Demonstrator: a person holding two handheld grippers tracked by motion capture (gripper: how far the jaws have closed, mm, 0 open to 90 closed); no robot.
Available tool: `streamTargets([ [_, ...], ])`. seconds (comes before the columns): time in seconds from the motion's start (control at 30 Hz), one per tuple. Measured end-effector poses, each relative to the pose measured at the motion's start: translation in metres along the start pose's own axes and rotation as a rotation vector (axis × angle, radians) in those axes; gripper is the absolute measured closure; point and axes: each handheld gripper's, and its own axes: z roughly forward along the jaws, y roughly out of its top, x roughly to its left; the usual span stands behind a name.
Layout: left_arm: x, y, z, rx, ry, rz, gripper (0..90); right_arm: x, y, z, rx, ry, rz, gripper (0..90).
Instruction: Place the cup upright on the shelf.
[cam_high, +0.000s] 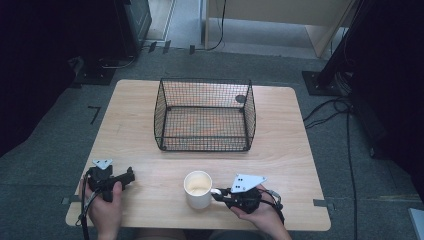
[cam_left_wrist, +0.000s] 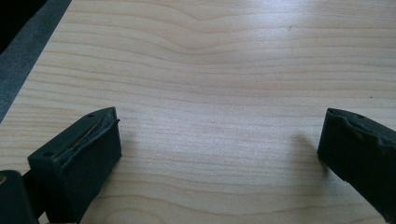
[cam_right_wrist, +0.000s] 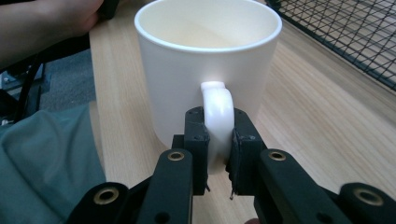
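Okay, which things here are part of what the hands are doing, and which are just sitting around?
In use: white ceramic mug, its handle clamped by the right tongs.
Probably next: black wire mesh basket.
Idle: left tongs, open over the light wooden table.

I see cream-white mug (cam_high: 198, 189), glossy, plain, just in front of black wire-mesh basket (cam_high: 204, 115) with grid pattern. Table (cam_high: 280, 150) under basket pale wood, wavy grain. Both grippers matte black, right gripper (cam_high: 218, 193) carrying grey plate. Floor beyond basket dark grey.
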Motion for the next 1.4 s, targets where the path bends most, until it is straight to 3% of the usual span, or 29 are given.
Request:
streamTargets([
  [0.4, 0.0, 0.0, 0.0, 0.0, -0.003, 0.0, 0.0, -0.007, 0.018, -0.012, -0.08, -0.028, 0.028, 80.8],
  [0.73, 0.0, 0.0, 0.0, 0.0, -0.003, 0.001, 0.0, -0.01, 0.043, -0.021, -0.123, -0.037, 0.019, 80.8],
  [1.4, -0.001, 0.0, 0.0, -0.003, -0.009, 0.004, 0.0, -0.026, 0.087, -0.033, -0.16, -0.066, 0.02, 80.8],
])
